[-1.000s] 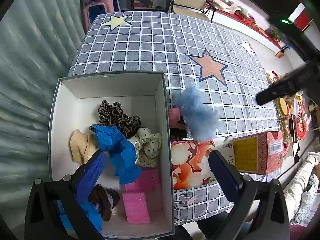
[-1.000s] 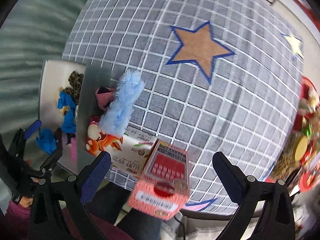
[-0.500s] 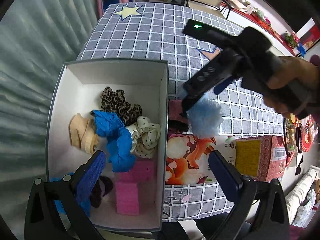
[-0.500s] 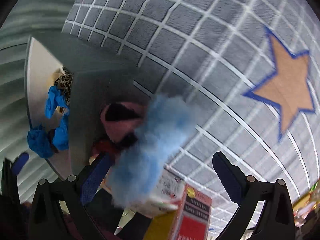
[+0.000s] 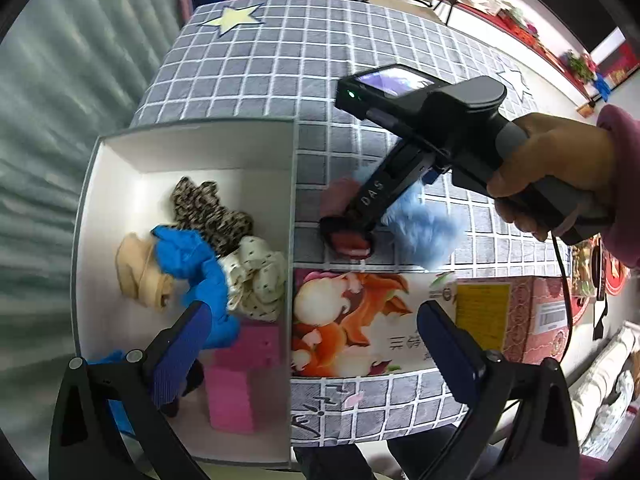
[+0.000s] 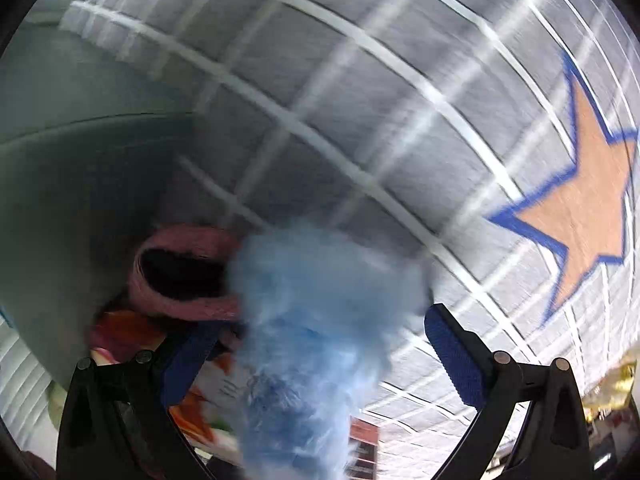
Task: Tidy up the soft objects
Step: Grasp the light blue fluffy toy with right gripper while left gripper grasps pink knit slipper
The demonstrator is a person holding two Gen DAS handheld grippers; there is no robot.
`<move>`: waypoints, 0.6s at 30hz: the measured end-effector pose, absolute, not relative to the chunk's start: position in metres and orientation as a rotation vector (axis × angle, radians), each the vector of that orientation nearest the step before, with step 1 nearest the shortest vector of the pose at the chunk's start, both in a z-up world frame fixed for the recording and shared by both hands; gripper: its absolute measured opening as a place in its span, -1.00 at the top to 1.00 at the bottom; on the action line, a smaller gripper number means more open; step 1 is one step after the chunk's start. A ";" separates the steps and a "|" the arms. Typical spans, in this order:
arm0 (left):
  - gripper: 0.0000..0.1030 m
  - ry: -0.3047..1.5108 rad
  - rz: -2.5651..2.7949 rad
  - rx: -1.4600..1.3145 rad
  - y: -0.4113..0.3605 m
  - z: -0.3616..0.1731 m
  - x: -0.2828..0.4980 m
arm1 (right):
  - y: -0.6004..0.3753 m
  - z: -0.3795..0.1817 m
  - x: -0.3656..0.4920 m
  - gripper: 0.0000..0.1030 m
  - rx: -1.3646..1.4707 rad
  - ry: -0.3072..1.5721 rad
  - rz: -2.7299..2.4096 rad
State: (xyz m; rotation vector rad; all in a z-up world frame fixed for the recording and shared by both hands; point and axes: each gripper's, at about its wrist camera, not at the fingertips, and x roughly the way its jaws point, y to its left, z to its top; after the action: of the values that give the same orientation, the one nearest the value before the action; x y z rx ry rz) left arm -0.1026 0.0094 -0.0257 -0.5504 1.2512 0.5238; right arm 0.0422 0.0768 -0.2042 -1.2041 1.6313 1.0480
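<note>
A fluffy light-blue scrunchie [image 6: 320, 312] lies on the grey checked tablecloth [image 5: 280, 60], just outside the white storage box [image 5: 188, 152] and touching a pink scrunchie [image 6: 180, 300]. The right gripper [image 6: 316, 356], held by a hand [image 5: 552, 172], has its blue-padded fingers spread on either side of the blue scrunchie. The left gripper [image 5: 316, 344] hovers with fingers apart, holding nothing, above the box of scrunchies and pink sponges [image 5: 232, 396].

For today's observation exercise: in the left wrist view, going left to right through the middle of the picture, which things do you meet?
Beige fabric piece → bright blue scrunchie → polka-dot scrunchie → box wall → pink item → fluffy light-blue item → hand holding the right gripper.
</note>
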 end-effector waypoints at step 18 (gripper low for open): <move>-0.99 1.387 0.405 -0.328 -0.009 -0.054 -0.011 | -0.024 -0.206 0.124 -0.73 -0.974 1.538 0.921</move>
State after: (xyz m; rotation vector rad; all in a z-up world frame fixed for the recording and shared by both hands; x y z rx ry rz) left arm -0.0106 -0.0095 -0.0541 -0.3282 1.3869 0.4045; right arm 0.1238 -0.0238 -0.2056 -0.9742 1.5381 0.9213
